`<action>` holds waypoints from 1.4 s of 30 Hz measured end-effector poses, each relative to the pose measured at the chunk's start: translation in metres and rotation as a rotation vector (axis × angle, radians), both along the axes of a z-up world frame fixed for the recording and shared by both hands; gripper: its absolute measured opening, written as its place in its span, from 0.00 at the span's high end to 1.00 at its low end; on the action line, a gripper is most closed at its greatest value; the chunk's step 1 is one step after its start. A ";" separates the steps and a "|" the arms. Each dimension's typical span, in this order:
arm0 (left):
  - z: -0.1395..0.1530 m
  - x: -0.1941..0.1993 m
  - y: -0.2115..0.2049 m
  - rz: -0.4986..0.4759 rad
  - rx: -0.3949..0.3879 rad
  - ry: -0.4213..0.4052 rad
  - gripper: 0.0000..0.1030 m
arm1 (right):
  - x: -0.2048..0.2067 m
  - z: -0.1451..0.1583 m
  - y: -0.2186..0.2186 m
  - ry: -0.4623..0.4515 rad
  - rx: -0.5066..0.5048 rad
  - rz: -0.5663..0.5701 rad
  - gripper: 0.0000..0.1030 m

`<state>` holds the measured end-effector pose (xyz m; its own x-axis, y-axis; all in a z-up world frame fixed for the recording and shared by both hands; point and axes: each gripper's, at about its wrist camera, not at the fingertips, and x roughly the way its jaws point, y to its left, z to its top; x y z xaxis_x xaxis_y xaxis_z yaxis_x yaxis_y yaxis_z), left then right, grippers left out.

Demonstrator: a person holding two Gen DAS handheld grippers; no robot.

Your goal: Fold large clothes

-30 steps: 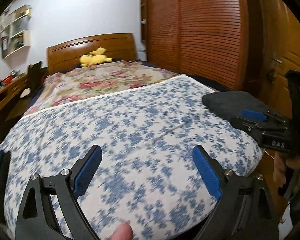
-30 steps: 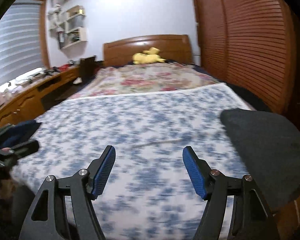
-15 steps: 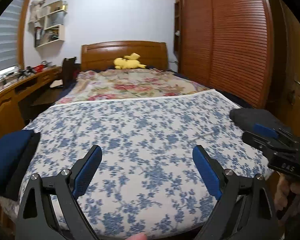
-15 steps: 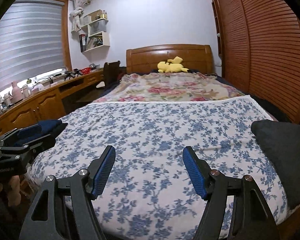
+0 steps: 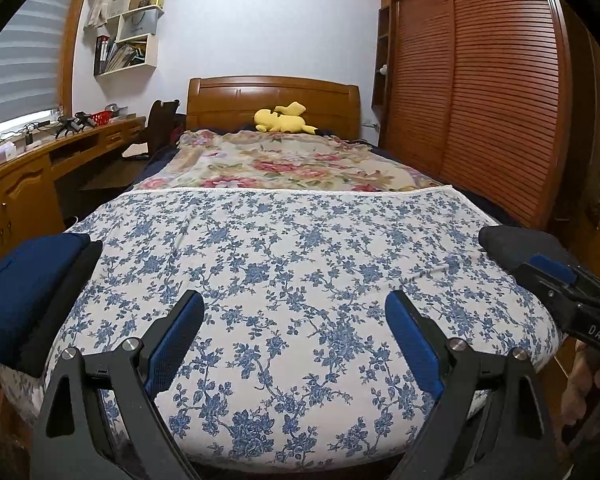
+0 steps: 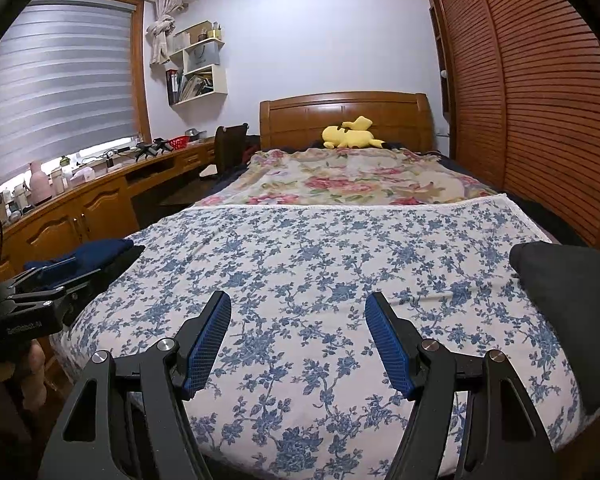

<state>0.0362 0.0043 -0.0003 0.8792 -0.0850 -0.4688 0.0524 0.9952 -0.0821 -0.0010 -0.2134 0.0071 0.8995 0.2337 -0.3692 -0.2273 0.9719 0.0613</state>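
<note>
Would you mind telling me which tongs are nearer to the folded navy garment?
Left. The left tongs hover open at the bed's foot, with the folded navy garment just to their left; the right tongs, also open, sit farther right, near the dark grey garment.

Home bedroom, wooden-headboard bed (image 5: 274,98), louvered wardrobe (image 5: 476,92), desk (image 6: 100,196), wall shelves (image 6: 198,68)

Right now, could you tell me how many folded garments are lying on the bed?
2: a navy garment at the bed's left corner, a dark grey garment at its right corner. Others may be hidden.
</note>
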 end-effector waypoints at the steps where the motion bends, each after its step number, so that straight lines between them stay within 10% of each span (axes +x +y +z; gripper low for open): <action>1: 0.000 0.000 0.000 0.001 0.000 0.000 0.10 | 0.001 0.000 -0.001 0.000 0.000 0.002 0.31; 42: 0.014 -0.012 -0.005 -0.009 0.024 -0.033 0.10 | 0.009 0.000 -0.002 -0.005 0.009 -0.008 0.31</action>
